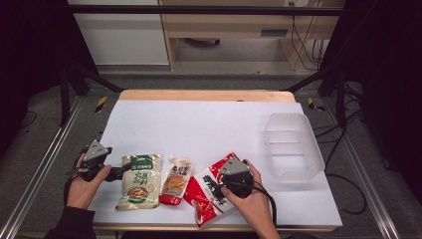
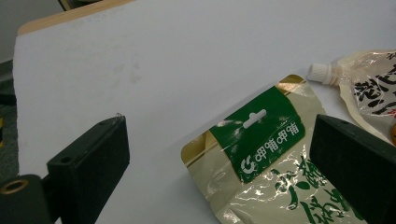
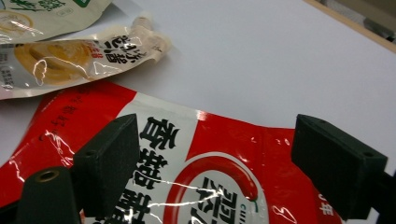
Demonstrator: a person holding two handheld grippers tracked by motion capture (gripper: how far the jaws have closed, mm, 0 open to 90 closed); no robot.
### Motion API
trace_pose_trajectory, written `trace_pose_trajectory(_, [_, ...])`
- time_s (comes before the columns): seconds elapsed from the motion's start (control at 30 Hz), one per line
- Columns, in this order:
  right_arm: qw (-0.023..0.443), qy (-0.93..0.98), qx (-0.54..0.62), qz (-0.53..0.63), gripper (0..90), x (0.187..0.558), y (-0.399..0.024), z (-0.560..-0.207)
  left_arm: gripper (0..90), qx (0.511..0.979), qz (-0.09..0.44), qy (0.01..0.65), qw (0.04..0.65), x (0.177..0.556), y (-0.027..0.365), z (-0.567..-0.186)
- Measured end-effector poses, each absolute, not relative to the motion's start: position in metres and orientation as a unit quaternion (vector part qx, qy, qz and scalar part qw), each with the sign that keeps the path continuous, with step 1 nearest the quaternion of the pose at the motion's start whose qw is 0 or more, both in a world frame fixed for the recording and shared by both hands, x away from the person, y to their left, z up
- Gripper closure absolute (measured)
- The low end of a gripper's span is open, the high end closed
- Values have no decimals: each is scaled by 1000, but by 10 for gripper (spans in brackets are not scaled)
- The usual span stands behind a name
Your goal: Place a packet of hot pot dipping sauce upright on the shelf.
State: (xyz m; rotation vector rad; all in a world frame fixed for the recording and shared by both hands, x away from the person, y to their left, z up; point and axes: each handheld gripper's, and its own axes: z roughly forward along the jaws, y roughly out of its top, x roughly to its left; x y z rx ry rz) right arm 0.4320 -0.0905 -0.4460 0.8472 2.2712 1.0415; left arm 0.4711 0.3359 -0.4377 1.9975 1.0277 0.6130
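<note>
Three food pouches lie along the front of the white table (image 1: pixel 199 124). A beige and green pouch (image 1: pixel 140 180) (image 2: pixel 261 154) is at the left. Beside it lies a small spouted pouch (image 1: pixel 175 180) (image 3: pixel 79 56) (image 2: pixel 369 88). A red and white pouch (image 1: pixel 209 191) (image 3: pixel 205 168) lies to the right. My left gripper (image 1: pixel 121 173) (image 2: pixel 219 158) is open at the green pouch's top left corner, jaws on either side of it, not pressing. My right gripper (image 1: pixel 216 188) (image 3: pixel 215 154) hovers open over the red pouch with a wide gap between its jaws.
A clear plastic bin (image 1: pixel 292 147) stands at the right side of the table. The table's wooden far edge (image 1: pixel 204 94) and metal frame rails border the surface. A person's hands hold both grippers at the front edge.
</note>
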Motion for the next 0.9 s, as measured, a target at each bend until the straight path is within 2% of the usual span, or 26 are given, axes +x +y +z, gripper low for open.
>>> trace_pose_trajectory(0.13, [263,834,301,381,148,429,-96,-448,45,794,232,401,393,473,339,-441])
trace_pose_trajectory(0.47, [265,833,311,373,128,431,-97,-451,49,811,225,396,367,480,344,-449])
trace_pose_trajectory(0.9, [259,841,317,353,120,433,-96,-454,98,836,193,378,348,495,337,-463])
